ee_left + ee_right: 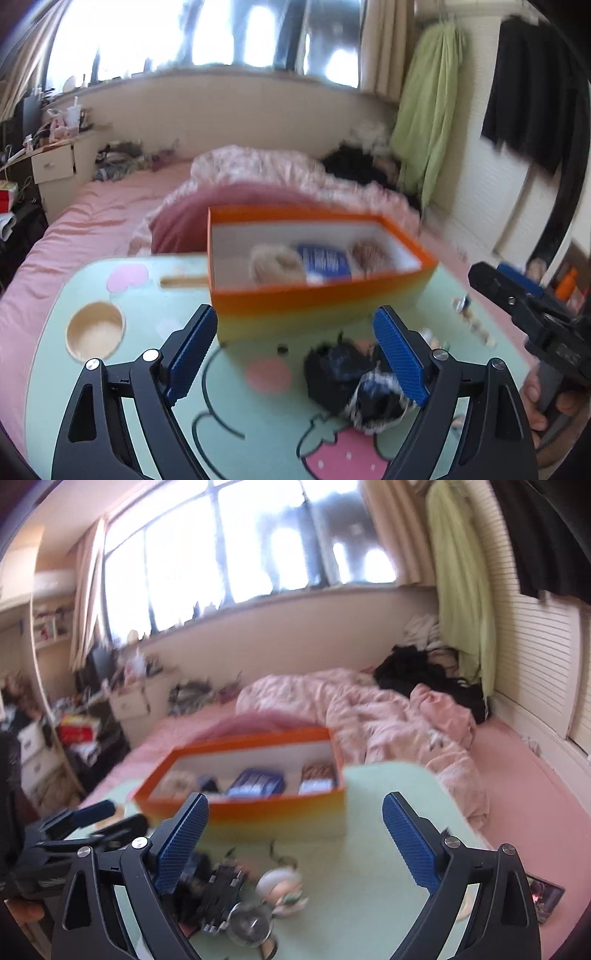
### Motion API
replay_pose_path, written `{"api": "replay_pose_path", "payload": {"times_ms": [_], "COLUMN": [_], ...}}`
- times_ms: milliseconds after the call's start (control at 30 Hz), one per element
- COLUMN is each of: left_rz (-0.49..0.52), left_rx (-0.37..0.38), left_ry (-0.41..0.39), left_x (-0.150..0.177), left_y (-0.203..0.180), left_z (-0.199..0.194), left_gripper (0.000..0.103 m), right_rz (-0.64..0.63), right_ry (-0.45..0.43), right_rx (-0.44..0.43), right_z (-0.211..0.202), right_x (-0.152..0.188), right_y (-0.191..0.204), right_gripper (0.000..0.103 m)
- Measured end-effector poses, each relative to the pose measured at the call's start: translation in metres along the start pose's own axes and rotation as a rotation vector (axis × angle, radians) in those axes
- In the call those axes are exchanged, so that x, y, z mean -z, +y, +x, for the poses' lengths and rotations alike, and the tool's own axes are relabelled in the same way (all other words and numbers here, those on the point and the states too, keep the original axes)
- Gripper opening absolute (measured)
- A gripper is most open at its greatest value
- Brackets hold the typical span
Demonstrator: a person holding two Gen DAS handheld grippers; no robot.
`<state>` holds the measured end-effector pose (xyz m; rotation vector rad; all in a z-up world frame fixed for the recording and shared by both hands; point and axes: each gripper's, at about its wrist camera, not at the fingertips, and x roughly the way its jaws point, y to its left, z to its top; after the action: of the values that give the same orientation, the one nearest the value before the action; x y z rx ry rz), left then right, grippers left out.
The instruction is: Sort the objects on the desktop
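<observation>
An orange box (pixel 321 295) stands on the mint-green cartoon table (pixel 258 435), holding fluffy items and a blue pack (pixel 325 260). My left gripper (pixel 295 314) is open in front of the box. A dark furry bundle (pixel 343 380) lies on the table between its jaws, close to the right finger, with no pad pressing on it. My right gripper (pixel 295 801) is open too, with nothing between its fingers. Below it lie a black claw clip (pixel 218 890), a small white-headed figurine (pixel 280 886) and a round shiny piece (pixel 251 923). The box (pixel 258 808) stands just beyond them.
A round wooden cup recess (pixel 96 328) is set in the table's left side. A pink bed (pixel 517 775) with a rumpled quilt (pixel 388 716) surrounds the table. A dark card (pixel 546 893) lies at the right edge. Small trinkets (pixel 476 325) sit at the table's right.
</observation>
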<state>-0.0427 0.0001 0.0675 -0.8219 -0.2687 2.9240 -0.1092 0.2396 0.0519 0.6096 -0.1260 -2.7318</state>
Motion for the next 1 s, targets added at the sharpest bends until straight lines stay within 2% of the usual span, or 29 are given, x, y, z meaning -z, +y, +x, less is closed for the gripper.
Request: {"api": "replay_pose_path", "payload": {"times_ms": [67,133,233,300,400,600,1000], "left_rz": [-0.013,-0.04,-0.052,-0.11,-0.144,-0.116,-0.126], "left_rx": [0.02,0.084,0.135,0.167,0.136,0.124,0.136], "left_ry": [-0.021,0.043,0.096,0.122,0.173,0.183,0.2], "left_x": [0.001,0.006,0.022,0.034,0.042,0.046,0.046], "left_y": [0.008,0.015,0.017,0.026,0.032,0.024,0.024], "left_z": [-0.003,0.002,0.009,0.014,0.025,0.025,0.032], "left_gripper": [0.087,0.087,0.087,0.087,0.087,0.087,0.087], "right_rz": [-0.006,-0.023,0.004,0.03,0.019,-0.031,-0.008], "right_ry": [0.031,0.098,0.121,0.13,0.143,0.267,0.273], "right_rx": [-0.012,-0.059,-0.097,-0.138,-0.114,-0.118,-0.124], "right_z": [0.004,0.008,0.007,0.008,0.009,0.033,0.035], "right_x": [0.002,0.012,0.029,0.036,0.039,0.048,0.051], "right_y": [-0.005,-0.011,-0.021,-0.025,-0.021,-0.011,-0.014], "right_gripper": [0.095,0.095,0.096,0.096,0.096,0.096,0.096]}}
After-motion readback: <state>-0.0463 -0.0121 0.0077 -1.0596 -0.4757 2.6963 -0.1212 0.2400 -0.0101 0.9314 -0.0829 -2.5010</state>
